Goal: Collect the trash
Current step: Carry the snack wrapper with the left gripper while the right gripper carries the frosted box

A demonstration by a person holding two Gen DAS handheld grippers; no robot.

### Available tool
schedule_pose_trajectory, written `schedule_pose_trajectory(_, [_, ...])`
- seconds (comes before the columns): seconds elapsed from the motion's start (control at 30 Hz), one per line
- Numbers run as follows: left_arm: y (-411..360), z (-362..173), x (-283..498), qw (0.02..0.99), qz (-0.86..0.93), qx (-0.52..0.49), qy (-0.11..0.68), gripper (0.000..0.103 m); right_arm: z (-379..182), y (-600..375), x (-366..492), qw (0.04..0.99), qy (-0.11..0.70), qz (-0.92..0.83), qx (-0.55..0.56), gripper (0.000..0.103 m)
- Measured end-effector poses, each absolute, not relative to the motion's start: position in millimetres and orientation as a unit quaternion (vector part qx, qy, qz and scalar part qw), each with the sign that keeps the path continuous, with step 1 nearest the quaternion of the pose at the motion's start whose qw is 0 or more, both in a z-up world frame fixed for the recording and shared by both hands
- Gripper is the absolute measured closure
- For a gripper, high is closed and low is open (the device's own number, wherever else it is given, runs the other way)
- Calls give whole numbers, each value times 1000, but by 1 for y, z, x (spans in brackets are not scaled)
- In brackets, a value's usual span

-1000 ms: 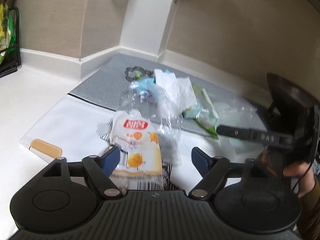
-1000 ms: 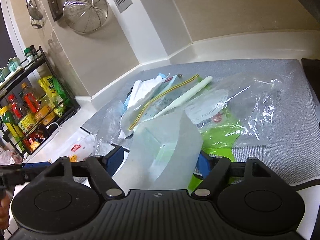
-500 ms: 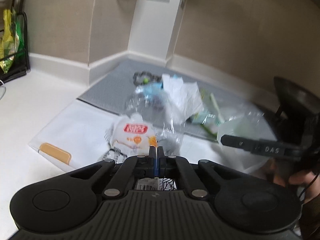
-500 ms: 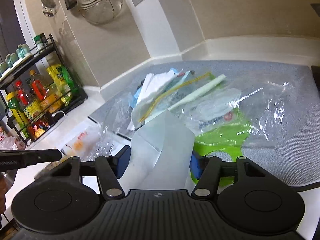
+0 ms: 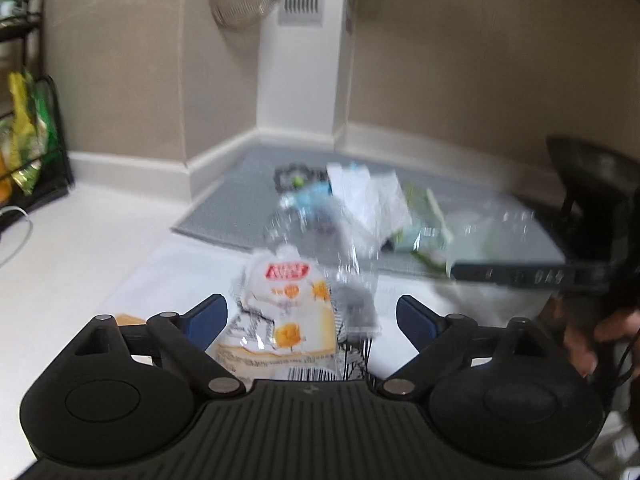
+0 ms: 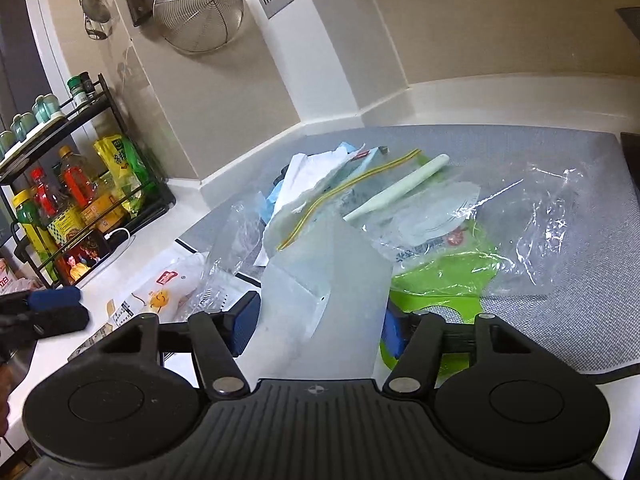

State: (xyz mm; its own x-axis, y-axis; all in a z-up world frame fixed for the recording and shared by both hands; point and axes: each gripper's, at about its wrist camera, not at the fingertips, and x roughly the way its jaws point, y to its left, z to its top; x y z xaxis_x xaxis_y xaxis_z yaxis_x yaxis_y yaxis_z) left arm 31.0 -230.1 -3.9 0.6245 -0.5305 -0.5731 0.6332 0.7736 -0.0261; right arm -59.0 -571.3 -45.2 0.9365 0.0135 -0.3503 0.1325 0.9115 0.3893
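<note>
While the black wire rack (image 6: 60,200) at the far left holds bottles and yellow and green packets on its shelves, with small jars on its top tier, the trash lies spread over the white counter (image 5: 80,248) and the grey mat (image 6: 580,280) to its right. A wire strainer (image 6: 198,16) hangs on the wall above, beside a ladle and a cleaver.

Nearest the rack side, a white snack pouch (image 5: 288,312) with a red label and orange print lies flat on the counter, on a white sheet. The left gripper (image 5: 312,316) hovers over it with its 2 blue pads spread wide, having just been opening; the pouch lies between them, but neither pad presses on it. This view is blurred. Crumpled clear film (image 5: 352,264) lies just beside the pouch on its right and partly over it.

Further right, the right gripper (image 6: 320,316) pinches a translucent white bag (image 6: 332,280), which stands up between its pads and blocks the view of the counter just beyond. No contents can be made out inside it.

Past the bag, the main heap sits on the mat: white paper (image 6: 308,176) over blue wrapping, a zip bag with a yellow strip (image 6: 344,192), a pale green stick (image 6: 400,192), a clear blister pack (image 6: 432,216), and a bright green wrapper (image 6: 440,276) near the right gripper's right pad. A large crumpled clear bag (image 6: 540,232) lies furthest right on the mat.

In the left wrist view, a hand (image 5: 592,332) holds the right gripper at the right edge.
</note>
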Motion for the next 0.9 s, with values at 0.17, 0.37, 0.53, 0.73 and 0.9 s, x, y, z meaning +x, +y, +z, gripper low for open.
schedule_pose_trajectory(0.17, [-240, -35, 49, 885, -304, 116, 332, 9, -46, -573, -58, 960, 178, -32, 214, 37])
schedule_pose_trajectory(0.37, [-224, -15, 48, 900, -291, 86, 314, 70, -46, -574, -57, 959, 177, -28, 219, 38])
schedule_pose_trajectory(0.53, [-207, 4, 34, 910, -292, 56, 289, 76, -44, -575, -62, 964, 152, -26, 218, 41])
schedule_pose_trajectory(0.73, [-181, 24, 8, 922, -283, 15, 264, 79, -40, -568, -70, 973, 116, 4, 198, 41])
schedule_pose_trajectory(0.9, [-157, 31, -17, 932, -261, 8, 252, 79, -36, -565, -75, 978, 85, 31, 188, 41])
